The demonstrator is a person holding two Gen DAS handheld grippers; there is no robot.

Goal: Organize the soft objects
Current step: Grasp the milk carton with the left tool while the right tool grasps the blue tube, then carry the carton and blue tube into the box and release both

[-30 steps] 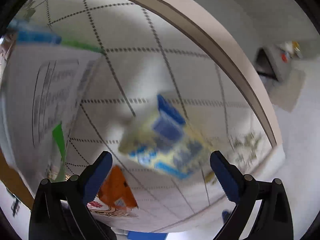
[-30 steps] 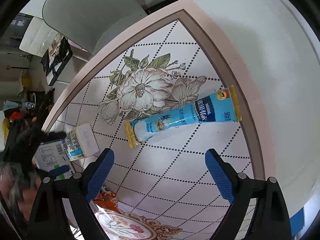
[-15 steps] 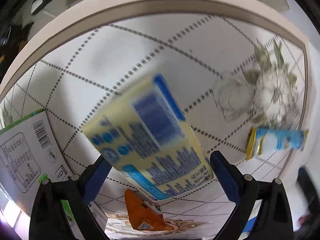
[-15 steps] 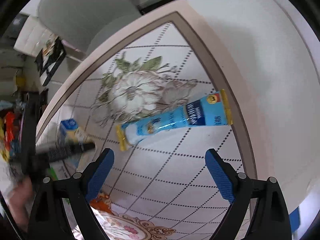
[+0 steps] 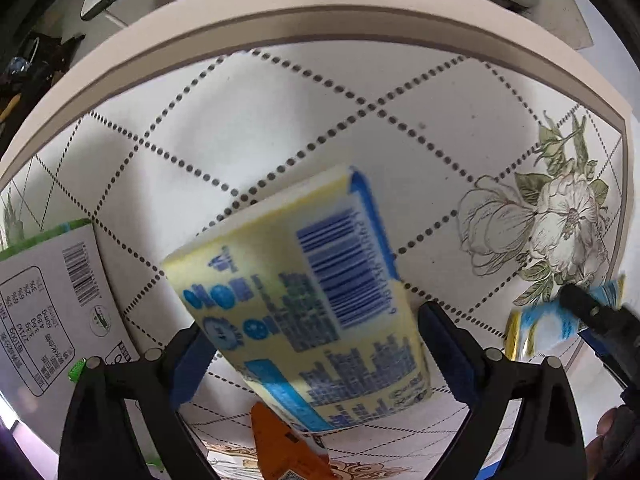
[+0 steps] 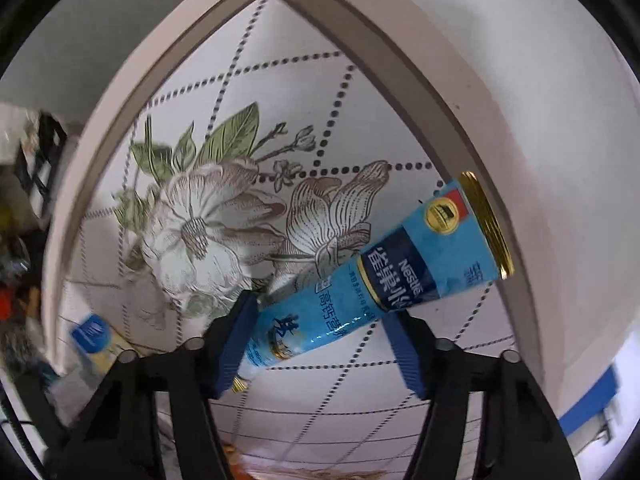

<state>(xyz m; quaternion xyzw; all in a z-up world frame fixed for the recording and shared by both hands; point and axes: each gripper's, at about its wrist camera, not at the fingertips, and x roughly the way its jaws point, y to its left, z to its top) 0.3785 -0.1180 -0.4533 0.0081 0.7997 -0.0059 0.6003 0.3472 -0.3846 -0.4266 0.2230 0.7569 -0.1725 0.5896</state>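
Since the earlier frames both claws have been brought down over the table [image 6: 540,92]: left claw [image 5: 308,346] straddles yellow pack [image 5: 304,304], right claw [image 6: 320,340] straddles blue tube [image 6: 376,276], contact not confirmable; squeezing gently and lifting is judged next.

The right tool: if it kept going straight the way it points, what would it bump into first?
Probably the blue Nestle packet, which already lies between the right tool's open fingers; under it is the flowered tablecloth. Depth is hard to judge.
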